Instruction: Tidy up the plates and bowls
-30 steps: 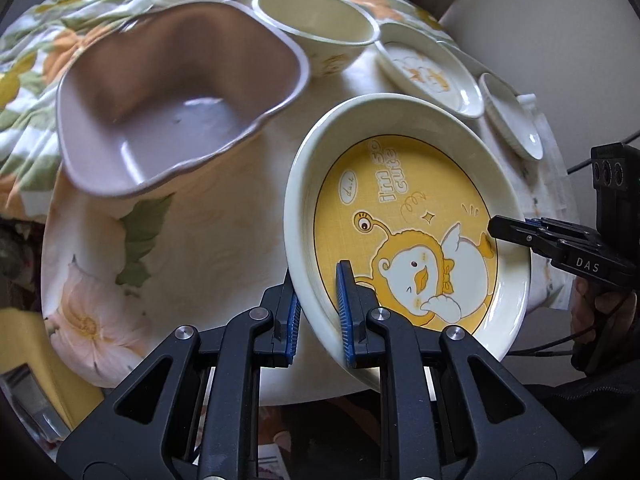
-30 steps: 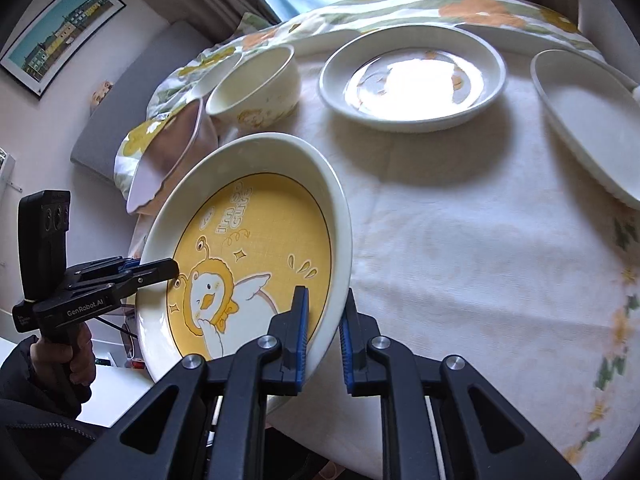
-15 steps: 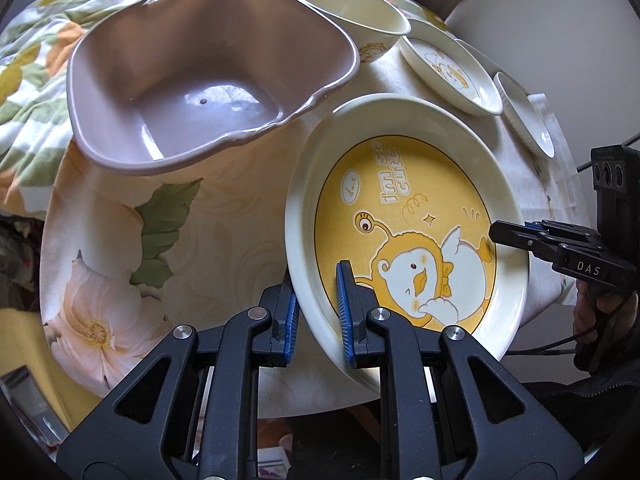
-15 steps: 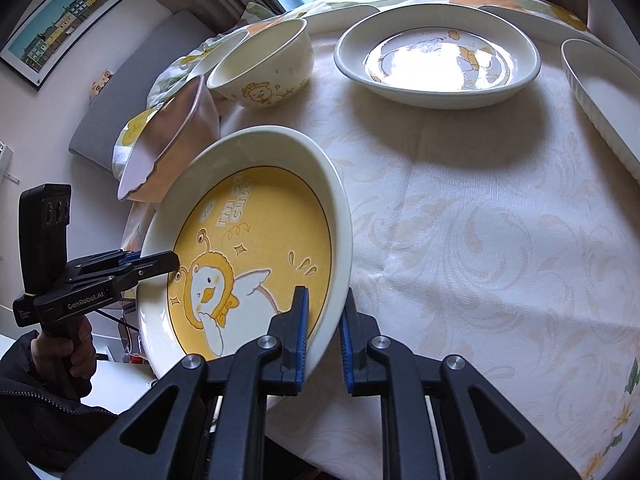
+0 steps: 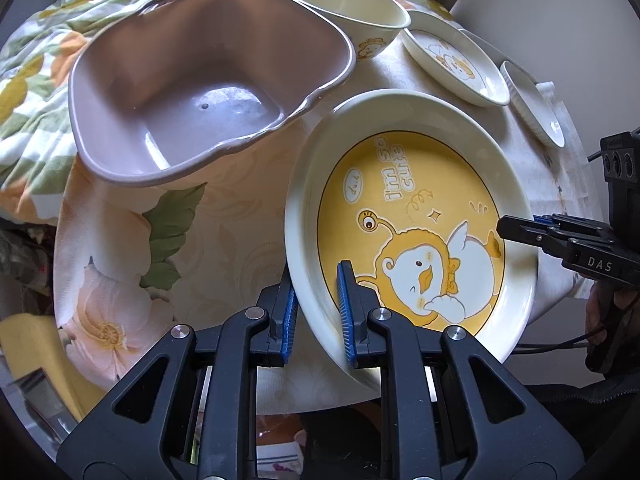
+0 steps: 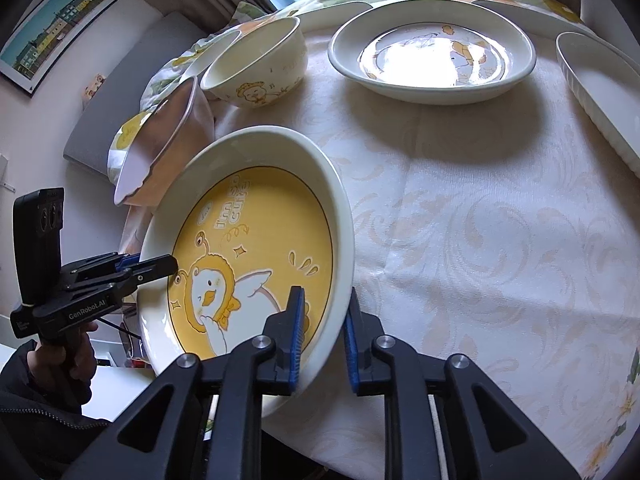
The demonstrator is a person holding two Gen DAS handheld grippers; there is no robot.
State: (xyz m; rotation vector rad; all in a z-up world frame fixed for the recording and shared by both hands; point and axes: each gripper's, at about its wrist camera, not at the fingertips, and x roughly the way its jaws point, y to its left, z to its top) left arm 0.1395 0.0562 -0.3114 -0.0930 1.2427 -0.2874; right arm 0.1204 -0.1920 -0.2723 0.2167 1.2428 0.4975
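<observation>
Item: yellow cartoon plate (image 5: 408,232), tilted over the near table edge, its rim clamped tight between my left gripper (image 5: 316,312) pads at its seven o'clock. My right gripper (image 6: 322,328) straddles the opposite rim at five o'clock, jaws opening; its right pad looks just clear, though I cannot be sure. Risk: one-sided support lets the plate swing, slide off, or knock the mauve bowl (image 5: 200,92) at ten o'clock.

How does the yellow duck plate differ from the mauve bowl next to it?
The yellow duck plate is round, shallow and cream with a printed cartoon; the mauve bowl is deep, plain and wavy-edged. The plate is tilted, its rim between both grippers' fingers; the bowl sits free on the tablecloth. Both are empty.
</observation>
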